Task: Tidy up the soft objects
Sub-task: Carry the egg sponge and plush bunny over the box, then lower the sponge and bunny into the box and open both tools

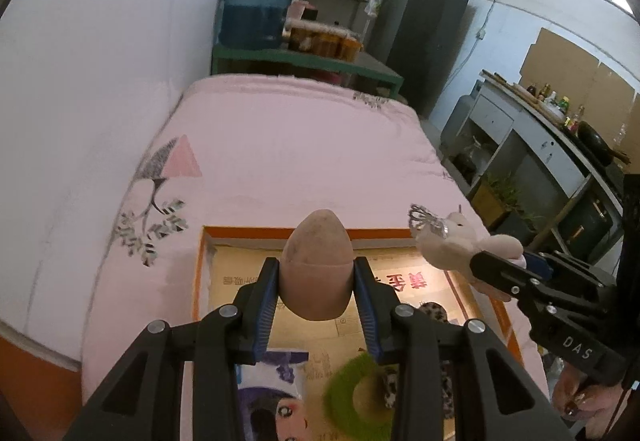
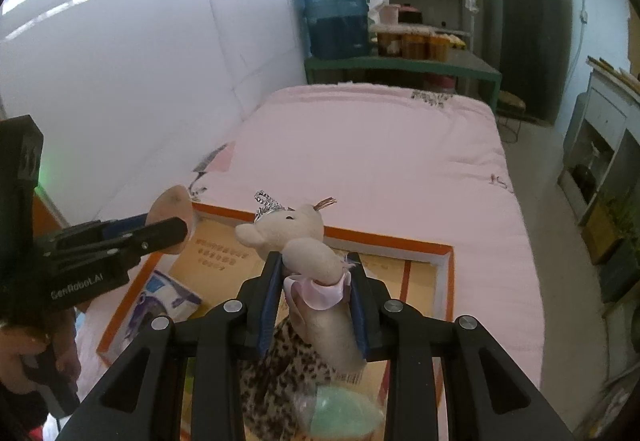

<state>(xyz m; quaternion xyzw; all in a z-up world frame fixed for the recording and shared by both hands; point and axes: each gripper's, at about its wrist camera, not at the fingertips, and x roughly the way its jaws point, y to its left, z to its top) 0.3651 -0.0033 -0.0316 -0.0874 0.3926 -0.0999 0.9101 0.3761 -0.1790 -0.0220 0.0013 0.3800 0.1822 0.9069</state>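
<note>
My left gripper (image 1: 316, 277) is shut on a tan egg-shaped sponge (image 1: 316, 265) and holds it above the orange-rimmed box (image 1: 248, 231). The sponge also shows in the right wrist view (image 2: 172, 207). My right gripper (image 2: 316, 281) is shut on a cream plush doll (image 2: 304, 241) with a silver crown, gripped by its limb, above the same box (image 2: 400, 243). The doll shows at the right of the left wrist view (image 1: 456, 241). In the box lie a green fuzzy ring (image 1: 352, 393), a purple printed pouch (image 1: 272, 389), a leopard-print cloth (image 2: 280, 365) and a pale green bagged item (image 2: 344, 417).
The box sits on a pink bedspread (image 2: 380, 153) beside a white wall (image 2: 140, 61). Beyond the bed stand a green bench (image 2: 400, 65) with a blue water jug (image 2: 334, 17), shelves and a dark fridge (image 2: 520, 21). A counter (image 1: 540, 145) runs along the right.
</note>
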